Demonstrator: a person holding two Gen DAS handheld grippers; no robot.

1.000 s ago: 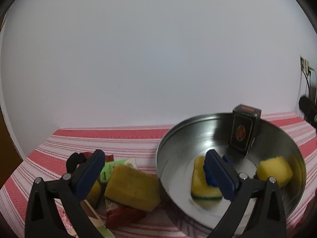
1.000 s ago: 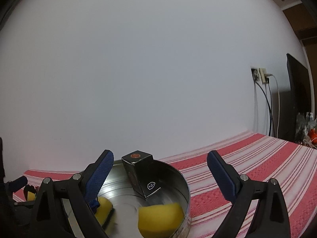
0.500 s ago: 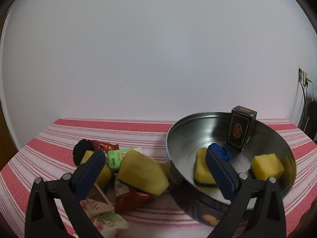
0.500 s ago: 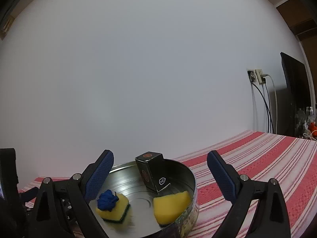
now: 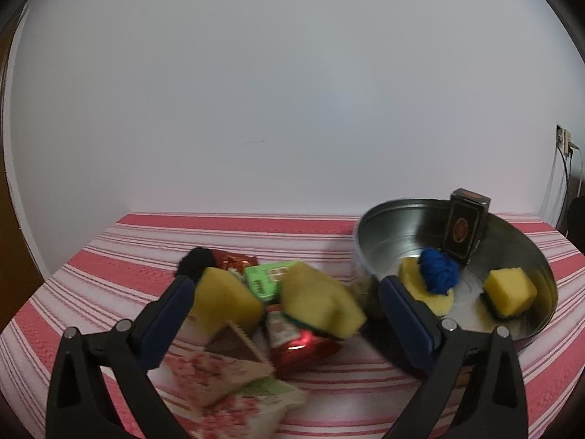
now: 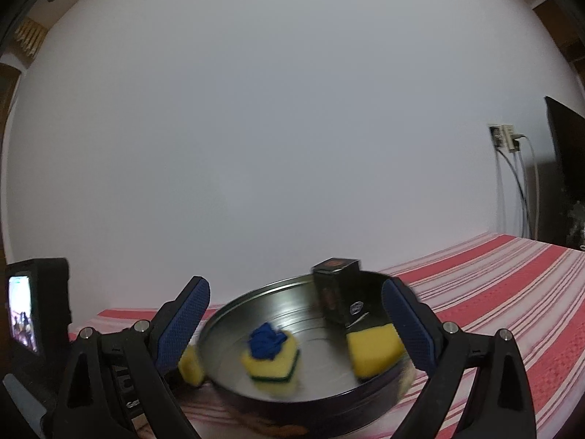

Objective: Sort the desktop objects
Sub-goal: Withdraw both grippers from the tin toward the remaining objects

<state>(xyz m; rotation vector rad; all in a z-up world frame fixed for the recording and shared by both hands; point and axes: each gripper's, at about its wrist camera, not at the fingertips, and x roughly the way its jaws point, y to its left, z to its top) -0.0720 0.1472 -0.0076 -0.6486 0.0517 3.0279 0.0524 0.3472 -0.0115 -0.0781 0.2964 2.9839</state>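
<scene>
Striped red-and-white worktop running back to a plain white wall across the upper frame – its far edge a straight line where cloth meets wall, bare cloth between that edge and the clutter. At centre-right of the left wrist view, round metal tin, rim raised above the cloth; inside it a dark box standing upright against the far wall, a yellow sponge at right, and a second sponge with a blue tangle on top. Left of the tin, lower centre, a loose pile: two yellow sponges and, green packet, red foil packet, black lump, floral packets nearest the lens. Nearest sponge of the pile just beside the tin wall; touching or not, cannot tell through the blur.

Left tongs spread wide, holding nothing – left pad in front of a pile sponge, right pad in front of the tin's near rim.

Right wrist view: same tin at lower centre, open striped cloth stretching to the right edge of the frame, wall socket and cables at right. Right tongs also wide and empty, pads flanking the tin. Device with a small lit screen at lower left.
</scene>
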